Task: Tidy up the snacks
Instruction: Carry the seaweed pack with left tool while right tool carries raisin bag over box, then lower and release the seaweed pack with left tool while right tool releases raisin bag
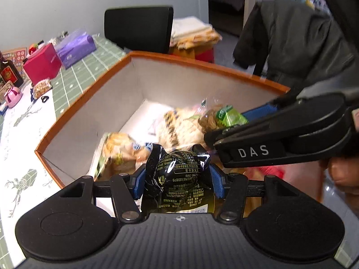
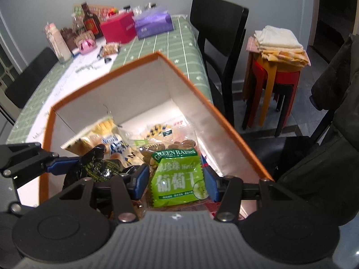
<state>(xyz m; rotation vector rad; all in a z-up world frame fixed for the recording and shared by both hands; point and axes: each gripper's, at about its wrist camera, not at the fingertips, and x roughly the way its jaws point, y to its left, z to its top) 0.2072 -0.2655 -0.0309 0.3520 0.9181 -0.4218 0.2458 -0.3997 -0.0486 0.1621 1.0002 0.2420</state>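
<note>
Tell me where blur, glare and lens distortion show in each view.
Left wrist view: the snack packets inside the orange-rimmed cardboard box are smeared by blur, glare streaks the crinkled black foil packet, and the box rim bows. Right wrist view: sharper, the green raisin packet has readable print, while the green checked tablecloth lines curve and the corners go dark.

The green raisin packet carries "GREEN RAISIN" in white capitals across its top, with large white Chinese characters below and a small script word that looks like "Wow!". The right gripper, seen from the left wrist camera, bears "DAS" in pale letters on its black body. The black snack packet is covered in fine yellow Chinese print, upside down; the digits "097-7990" can be made out.
</note>
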